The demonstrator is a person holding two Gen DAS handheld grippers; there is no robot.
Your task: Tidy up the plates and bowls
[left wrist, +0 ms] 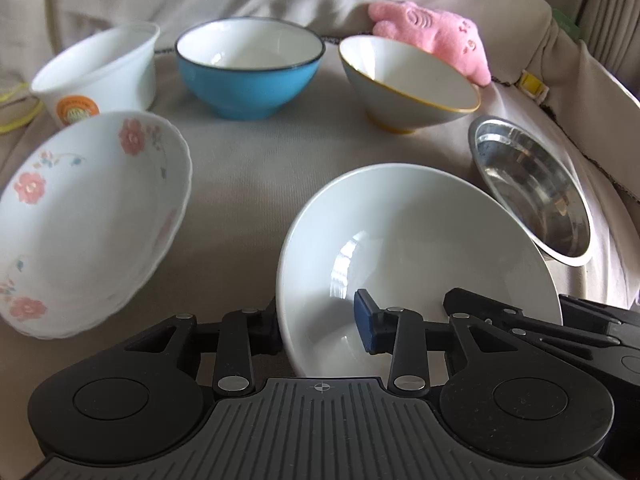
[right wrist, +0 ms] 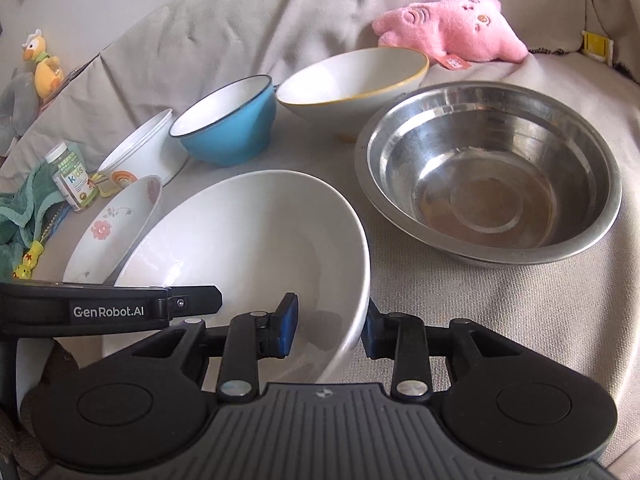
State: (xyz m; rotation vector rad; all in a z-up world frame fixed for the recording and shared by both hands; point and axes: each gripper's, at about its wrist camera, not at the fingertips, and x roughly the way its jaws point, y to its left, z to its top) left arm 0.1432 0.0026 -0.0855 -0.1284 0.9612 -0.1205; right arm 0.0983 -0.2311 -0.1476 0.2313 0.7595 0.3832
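A plain white bowl (left wrist: 416, 240) (right wrist: 248, 240) sits on a beige sofa cover. My left gripper (left wrist: 320, 328) straddles its left rim, one finger outside, the blue pad (left wrist: 364, 324) inside. My right gripper (right wrist: 330, 328) straddles its right rim, blue pad (right wrist: 286, 328) inside, other finger outside. Both sit wide on the rim; a firm grip does not show. Around it lie a floral bowl (left wrist: 92, 220) (right wrist: 116, 224), a steel bowl (left wrist: 532, 184) (right wrist: 488, 172), a blue bowl (left wrist: 248, 68) (right wrist: 228, 124), a gold-rimmed bowl (left wrist: 408, 80) (right wrist: 352, 80) and a white cup-shaped bowl (left wrist: 100, 72) (right wrist: 148, 148).
A pink plush toy (left wrist: 436, 36) (right wrist: 452, 28) lies at the back against the sofa backrest. At the left in the right wrist view are a vitamin bottle (right wrist: 72, 176), a green cloth (right wrist: 24, 212) and a yellow duck toy (right wrist: 44, 64). The left gripper's body (right wrist: 108, 308) shows there too.
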